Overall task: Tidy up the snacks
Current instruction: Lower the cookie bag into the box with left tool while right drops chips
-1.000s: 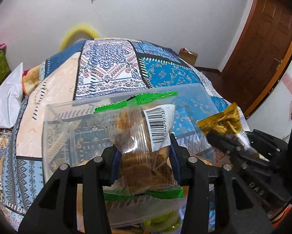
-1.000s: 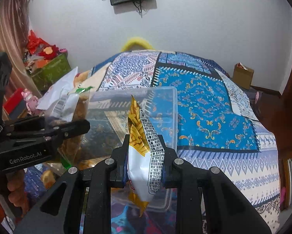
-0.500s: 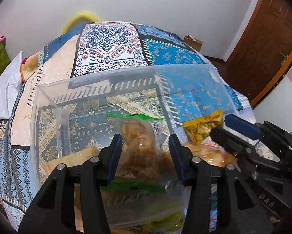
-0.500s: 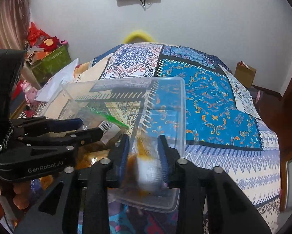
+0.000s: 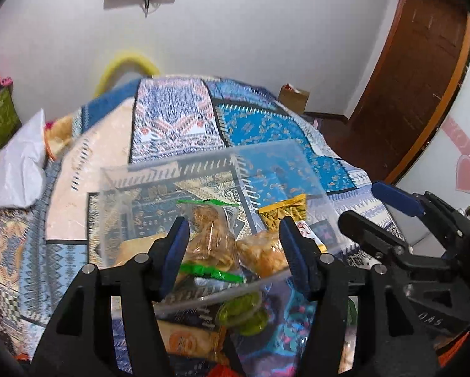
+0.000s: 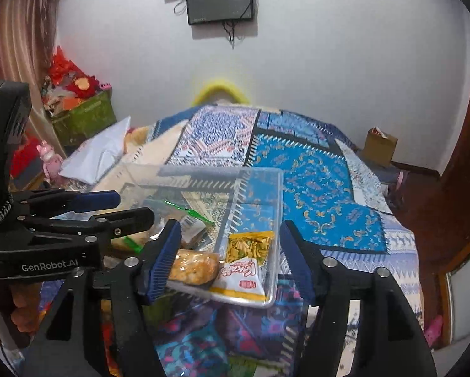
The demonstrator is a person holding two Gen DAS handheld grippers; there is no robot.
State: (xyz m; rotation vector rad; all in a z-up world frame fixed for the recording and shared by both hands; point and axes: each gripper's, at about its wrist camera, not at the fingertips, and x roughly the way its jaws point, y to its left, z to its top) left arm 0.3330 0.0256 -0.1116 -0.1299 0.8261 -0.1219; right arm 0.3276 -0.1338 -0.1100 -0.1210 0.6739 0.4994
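Clear plastic container (image 5: pixel 134 188) stood on a bed under a patterned blue quilt (image 5: pixel 266 128), holding several snack packs. Left to right within it: a clear green-sealed bag of brown snacks (image 5: pixel 209 235), lying near the container's middle; a packet of golden-orange crackers (image 6: pixel 194 267), just beside it toward the near wall; a yellow-and-white packet of stick snacks (image 6: pixel 245 262), lying in the near right corner against the wall. Left gripper (image 5: pixel 235 251) was over the near edge of the container with its jaws spread wide, nothing between them, the green-sealed bag and the cracker packet visible below in the gap. Right gripper (image 6: pixel 231 256) likewise stood with jaws apart and empty, above the cracker packet and the stick-snack packet. More snack packs, one with green rounds (image 5: pixel 244 311), lay on the quilt in front of the container. White pillow (image 5: pixel 18 172) at the quilt's far left; cardboard box (image 6: pixel 379 146) on the floor at far right.
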